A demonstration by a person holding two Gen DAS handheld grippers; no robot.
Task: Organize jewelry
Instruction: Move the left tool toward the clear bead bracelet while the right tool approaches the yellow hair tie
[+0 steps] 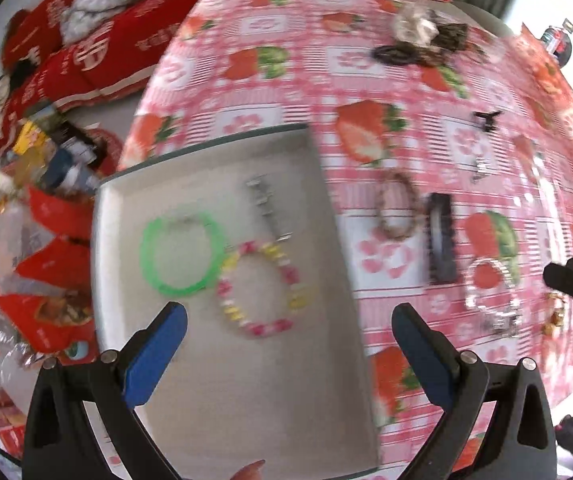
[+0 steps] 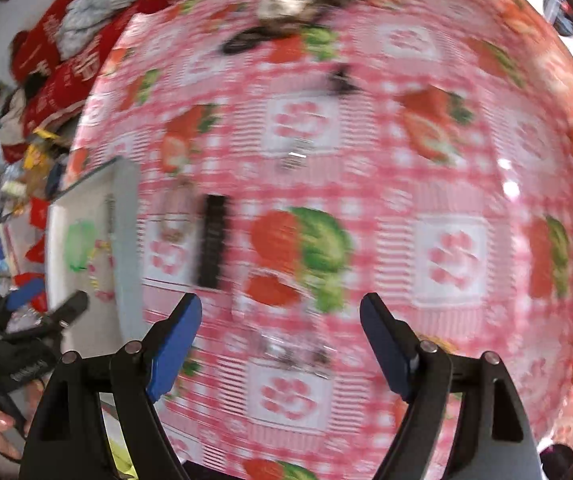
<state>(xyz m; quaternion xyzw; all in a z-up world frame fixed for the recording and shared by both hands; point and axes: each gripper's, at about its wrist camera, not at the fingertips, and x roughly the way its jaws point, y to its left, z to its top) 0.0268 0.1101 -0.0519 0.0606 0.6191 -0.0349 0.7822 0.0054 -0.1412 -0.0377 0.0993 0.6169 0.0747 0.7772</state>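
Observation:
A grey tray [image 1: 310,380] lies on the strawberry tablecloth [image 1: 286,92]. In it are a green bracelet [image 1: 182,254], a pink and yellow bead bracelet [image 1: 264,288] and a silver chain piece [image 1: 264,204]. My left gripper [image 1: 288,328] is open and empty above the tray. On the cloth right of the tray lie a brown bead bracelet [image 1: 398,210], a black band [image 1: 440,238] and a clear bead bracelet [image 1: 490,292]. My right gripper [image 2: 280,328] is open and empty over the clear bracelet [image 2: 294,350]; that view is blurred.
More jewelry is piled at the table's far side [image 1: 422,40]. A small black clip [image 1: 486,118] and a silver piece [image 1: 480,166] lie on the cloth. Red bags and clutter [image 1: 54,200] sit left of the table. The tray's edge [image 2: 126,240] shows in the right wrist view.

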